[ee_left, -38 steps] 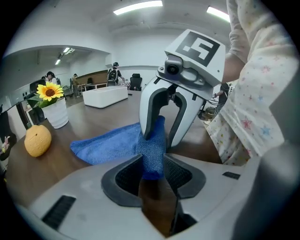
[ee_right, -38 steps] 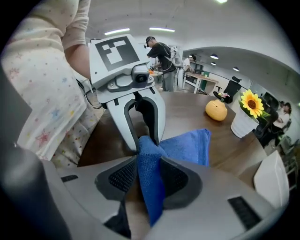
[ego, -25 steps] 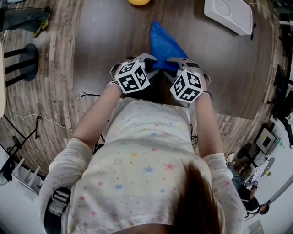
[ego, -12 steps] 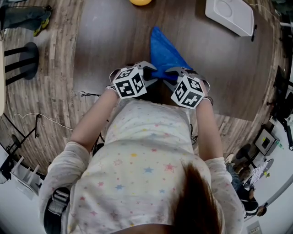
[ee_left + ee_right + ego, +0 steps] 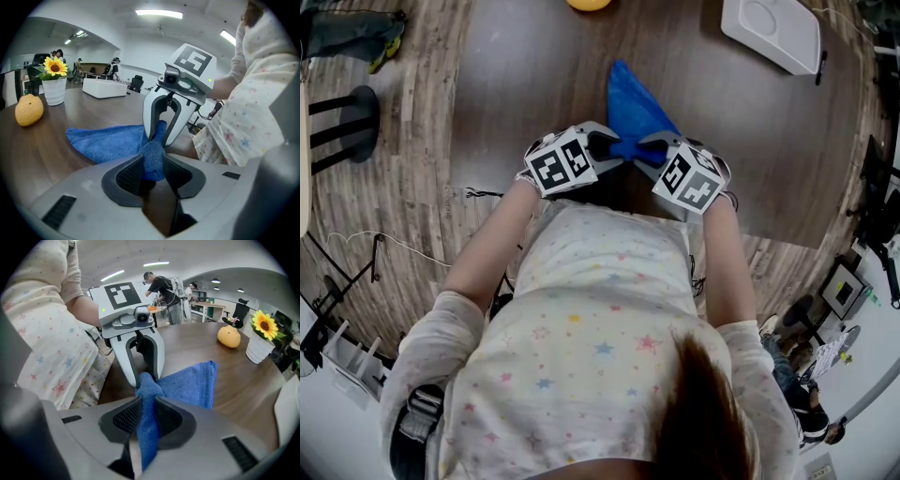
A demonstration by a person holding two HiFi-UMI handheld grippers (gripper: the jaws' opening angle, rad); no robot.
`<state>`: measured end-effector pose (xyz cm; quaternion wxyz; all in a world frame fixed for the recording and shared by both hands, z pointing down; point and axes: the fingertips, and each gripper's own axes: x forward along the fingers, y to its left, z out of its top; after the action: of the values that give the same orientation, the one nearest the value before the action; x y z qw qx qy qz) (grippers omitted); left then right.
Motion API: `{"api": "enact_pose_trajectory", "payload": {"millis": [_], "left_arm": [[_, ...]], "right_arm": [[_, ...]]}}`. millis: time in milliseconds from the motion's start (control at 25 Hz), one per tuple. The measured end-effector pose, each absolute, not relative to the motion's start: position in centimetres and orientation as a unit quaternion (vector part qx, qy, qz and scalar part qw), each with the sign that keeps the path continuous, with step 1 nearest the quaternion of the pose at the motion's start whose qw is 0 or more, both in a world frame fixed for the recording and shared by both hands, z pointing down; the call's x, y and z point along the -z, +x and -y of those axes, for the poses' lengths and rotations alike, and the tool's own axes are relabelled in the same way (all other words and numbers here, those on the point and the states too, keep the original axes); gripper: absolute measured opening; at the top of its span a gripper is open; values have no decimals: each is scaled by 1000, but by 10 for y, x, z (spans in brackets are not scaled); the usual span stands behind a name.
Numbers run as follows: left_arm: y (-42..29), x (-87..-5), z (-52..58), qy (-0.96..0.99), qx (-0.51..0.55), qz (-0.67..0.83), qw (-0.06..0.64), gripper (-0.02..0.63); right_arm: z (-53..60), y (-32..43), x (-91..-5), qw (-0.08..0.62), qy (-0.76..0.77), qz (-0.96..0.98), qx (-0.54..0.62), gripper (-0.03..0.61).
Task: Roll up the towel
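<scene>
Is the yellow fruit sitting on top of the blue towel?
No, the yellow fruit sits directly on the wooden table, apart from the blue towel.

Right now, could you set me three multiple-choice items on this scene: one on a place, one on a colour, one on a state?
1. Where is the fruit? A under the towel; B on the table, beyond the towel; C on top of the towel.
2. What colour is the towel? A red; B white; C blue.
3. The right gripper is: A shut on the towel; B open and empty; C shut on the fruit.
Key: 1 B, it sits at the table's far side; 2 C, the cloth is plain blue; 3 A, its pads pinch the towel's near end.
</scene>
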<state>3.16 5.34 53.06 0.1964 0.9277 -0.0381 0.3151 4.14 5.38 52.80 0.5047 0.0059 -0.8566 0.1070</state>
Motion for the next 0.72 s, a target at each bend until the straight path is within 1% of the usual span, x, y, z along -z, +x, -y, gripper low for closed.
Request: {"api": "enact_pose_trajectory", "payload": {"millis": [160, 320, 440, 600, 720], "left_arm": [[29, -529, -39, 928, -307, 66, 198, 148], [25, -524, -27, 930, -291, 99, 200, 158], [26, -517, -23, 938, -276, 108, 178, 158], [28, -505, -24, 951, -262, 100, 132, 156], [32, -499, -29, 956, -253, 81, 126, 156]], "right_arm": [[-41, 41, -526, 494, 36, 861, -117, 86], [-30, 41, -526, 481, 67, 863, -139, 86], [-24, 43, -527, 476, 80, 863, -149, 86], [-18, 42, -528, 481, 87, 860, -146, 86], [-13, 42, -528, 482, 93, 859, -146, 86]]}}
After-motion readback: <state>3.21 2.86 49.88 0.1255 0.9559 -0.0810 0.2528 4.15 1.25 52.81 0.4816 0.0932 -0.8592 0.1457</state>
